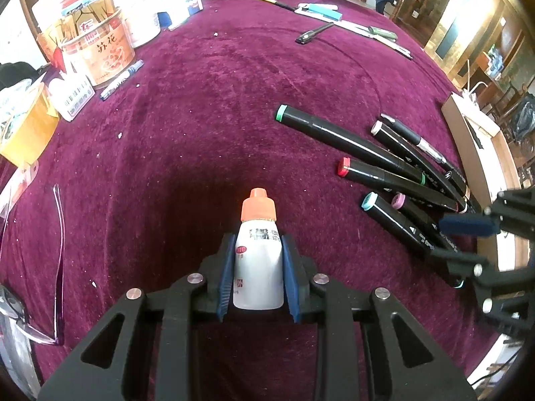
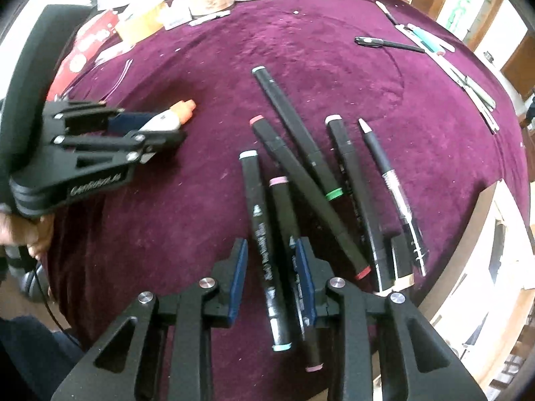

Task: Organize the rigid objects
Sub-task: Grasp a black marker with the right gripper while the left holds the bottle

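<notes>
A: Left hand-held gripper [image 1: 257,267]?

B: Mine is clamped on a small white plastic bottle with an orange cap [image 1: 258,250], blue pads [image 1: 224,277] pressed on both its sides, cap pointing away from me over the purple velvet-covered desk [image 1: 200,117].

A: Right hand-held gripper [image 2: 271,280]?

B: Jaws narrow, low over the heap of black markers with coloured end caps [image 2: 301,173]. The light-blue-capped black marker [image 2: 264,247] lies between the pads; the pink-capped black marker [image 2: 284,214] runs just beside the right pad. I cannot tell whether the pads press on anything.

A: Surroundings?

B: Tins and boxes [image 1: 97,50] crowd the far left; loose pens [image 1: 334,20] lie at the far edge; clear-framed glasses [image 1: 57,250] near left.
</notes>
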Available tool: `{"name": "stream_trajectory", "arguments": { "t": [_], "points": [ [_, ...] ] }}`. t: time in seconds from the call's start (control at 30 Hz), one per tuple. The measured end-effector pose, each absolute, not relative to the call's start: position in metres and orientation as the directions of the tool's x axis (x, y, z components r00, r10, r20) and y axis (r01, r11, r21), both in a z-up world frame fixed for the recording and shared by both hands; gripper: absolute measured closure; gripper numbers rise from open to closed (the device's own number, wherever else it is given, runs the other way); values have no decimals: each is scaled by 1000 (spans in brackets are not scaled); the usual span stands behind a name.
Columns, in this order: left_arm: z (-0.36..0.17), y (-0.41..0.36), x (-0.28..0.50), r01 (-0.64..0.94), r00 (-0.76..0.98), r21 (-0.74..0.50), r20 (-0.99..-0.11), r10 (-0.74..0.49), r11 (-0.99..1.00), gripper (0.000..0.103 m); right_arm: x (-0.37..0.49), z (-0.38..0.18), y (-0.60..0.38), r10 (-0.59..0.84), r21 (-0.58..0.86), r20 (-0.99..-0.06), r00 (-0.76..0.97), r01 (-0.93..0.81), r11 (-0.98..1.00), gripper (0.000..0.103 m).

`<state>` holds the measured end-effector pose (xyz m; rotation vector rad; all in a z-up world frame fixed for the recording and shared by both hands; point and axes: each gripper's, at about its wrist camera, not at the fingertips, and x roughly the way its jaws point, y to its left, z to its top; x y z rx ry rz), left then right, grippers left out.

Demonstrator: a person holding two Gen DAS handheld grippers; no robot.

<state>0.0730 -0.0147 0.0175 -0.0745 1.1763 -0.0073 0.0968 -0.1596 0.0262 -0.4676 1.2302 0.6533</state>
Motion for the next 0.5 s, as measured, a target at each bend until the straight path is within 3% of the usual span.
{"name": "stream_trajectory", "arguments": {
  "t": [0.27, 0.5],
  "points": [
    [17, -11, 71, -25, 397, -82, -915, -66, 996, 79, 77, 42, -154, 208, -39, -941, 266, -697, 716, 78],
    [17, -15, 70, -25, 400, -65, -915, -50, 998, 79, 75, 36, -159, 227, 25, -953, 199, -698, 716, 78]
  ]
}}
